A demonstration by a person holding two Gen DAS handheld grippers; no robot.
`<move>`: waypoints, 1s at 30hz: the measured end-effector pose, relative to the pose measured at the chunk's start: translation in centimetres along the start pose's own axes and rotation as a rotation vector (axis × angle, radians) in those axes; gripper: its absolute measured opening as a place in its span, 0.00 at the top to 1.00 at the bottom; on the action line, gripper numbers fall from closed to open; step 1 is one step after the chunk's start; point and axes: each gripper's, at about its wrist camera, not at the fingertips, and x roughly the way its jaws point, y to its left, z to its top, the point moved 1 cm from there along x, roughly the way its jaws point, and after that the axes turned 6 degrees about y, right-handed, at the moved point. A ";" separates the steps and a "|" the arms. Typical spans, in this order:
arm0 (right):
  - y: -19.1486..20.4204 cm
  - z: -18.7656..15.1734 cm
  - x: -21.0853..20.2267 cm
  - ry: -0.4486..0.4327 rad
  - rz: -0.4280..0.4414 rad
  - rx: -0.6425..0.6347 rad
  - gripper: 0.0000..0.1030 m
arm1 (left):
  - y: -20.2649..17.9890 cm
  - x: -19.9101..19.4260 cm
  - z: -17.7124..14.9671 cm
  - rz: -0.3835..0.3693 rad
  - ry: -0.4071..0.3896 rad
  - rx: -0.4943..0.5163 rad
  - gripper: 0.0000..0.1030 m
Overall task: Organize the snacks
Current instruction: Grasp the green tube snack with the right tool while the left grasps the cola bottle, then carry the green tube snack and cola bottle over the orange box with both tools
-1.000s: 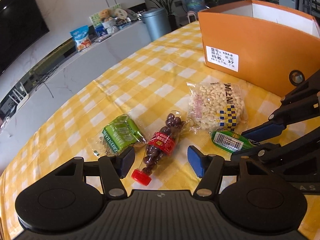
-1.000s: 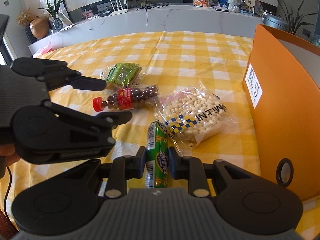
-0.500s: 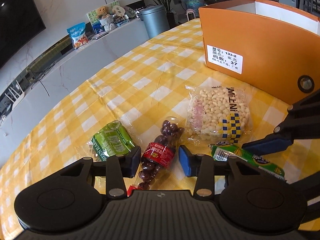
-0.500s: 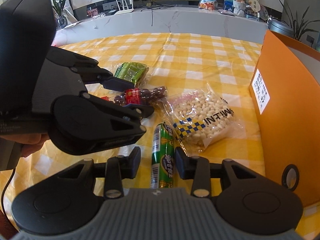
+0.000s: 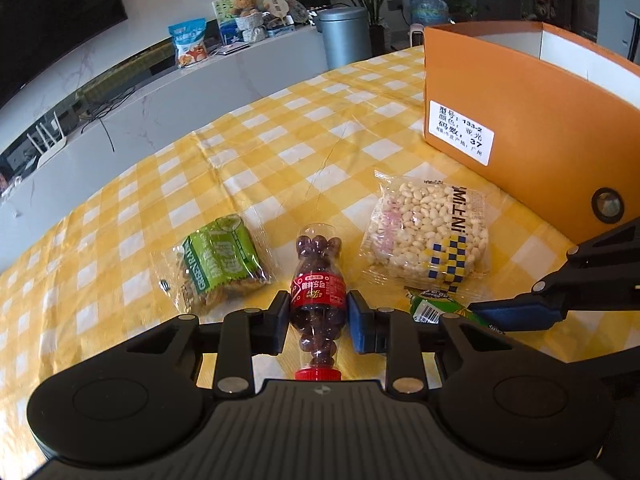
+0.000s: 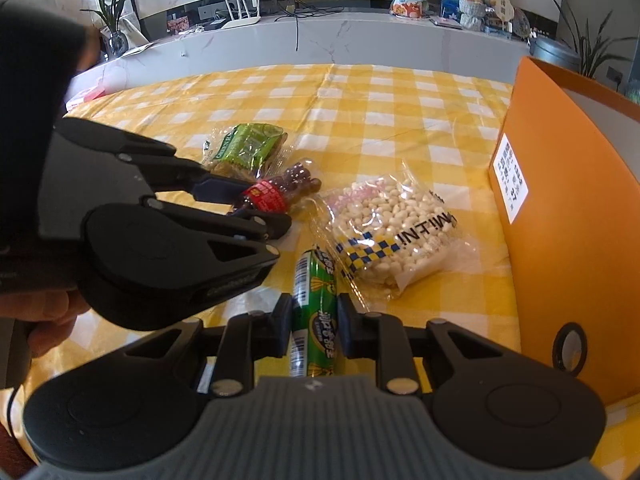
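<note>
Gripping was the step in hand: you had both tools closed on a snack at once, with nothing yet lifted off the yellow checked tablecloth [image 5: 280, 148].

Nearest you, your left gripper [image 5: 318, 316] was pinching the little candy bottle [image 5: 318, 300] across its red label, a pad pressed on either side. The bottle lay flat with its long axis running straight along the fingers: red cap toward you, under the tool's body, and rounded base pointing away toward the middle of the table.

Your right gripper [image 6: 314, 322] was clamped on the green candy roll [image 6: 314, 312] at about its middle. That roll also lay along the fingers, barcode end nearer you, far end reaching out until it touched the edge of the clear bag of white puffs [image 6: 390, 226].

Just beyond the bottle, on its left, lay the green snack packet [image 5: 218, 262], close beside it. The bag of puffs lay on the bottle's right, between it and the box.

Farthest out stood the orange box [image 5: 520, 120], open at the top and well to your right. I judged it the likely place for the snacks. The next move called for a clean lift of both items, clear of the neighbouring packets, then a carry over the box wall. The round bottle could have slipped if your squeeze had eased.
</note>
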 end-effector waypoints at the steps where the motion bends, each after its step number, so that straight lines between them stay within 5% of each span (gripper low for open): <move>1: 0.0 -0.1 -0.1 0.002 -0.001 -0.003 0.80 | 0.0 -0.3 -0.2 -0.001 -0.004 -0.015 0.67; 16: 0.0 -1.8 -2.8 -0.004 0.012 -0.008 0.80 | -0.2 -5.8 -3.6 0.008 -0.001 -0.263 0.67; 30: -0.8 -2.9 -8.1 -0.105 -0.003 -0.012 0.80 | -2.2 -10.8 -4.1 -0.024 -0.066 -0.377 0.67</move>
